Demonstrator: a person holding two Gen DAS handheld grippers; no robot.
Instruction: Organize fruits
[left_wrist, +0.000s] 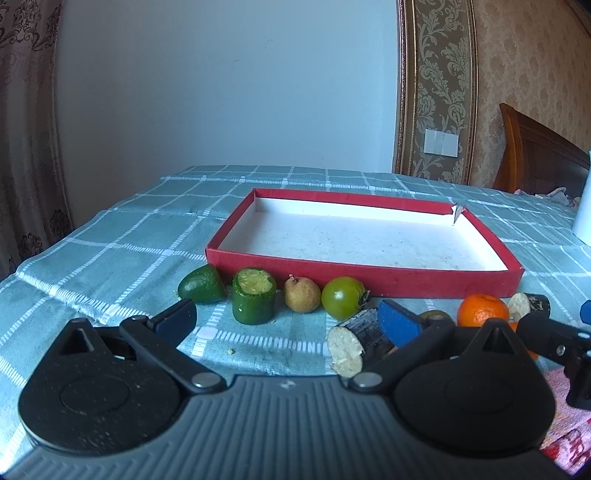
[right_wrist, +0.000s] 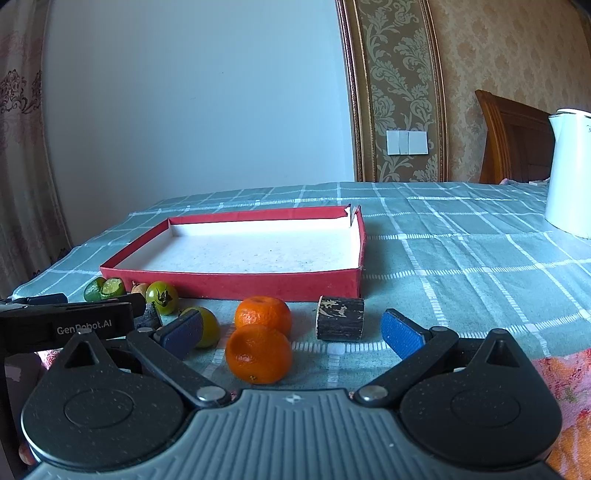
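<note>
Nothing sits in the red box (right_wrist: 236, 286) yet, so you have every piece left: tangerines (right_wrist: 258, 353), a green tomato (left_wrist: 343, 297) and cut pieces line its near wall. Your left claw (left_wrist: 284, 317) and right claw (right_wrist: 291, 330) gape wide, empty.

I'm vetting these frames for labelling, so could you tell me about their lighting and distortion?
Left wrist: fisheye bends the wall frame; sunlight glares off the red box floor. Right wrist: similar bowing, dark corners, kettle bright, tangerines sharp.
</note>
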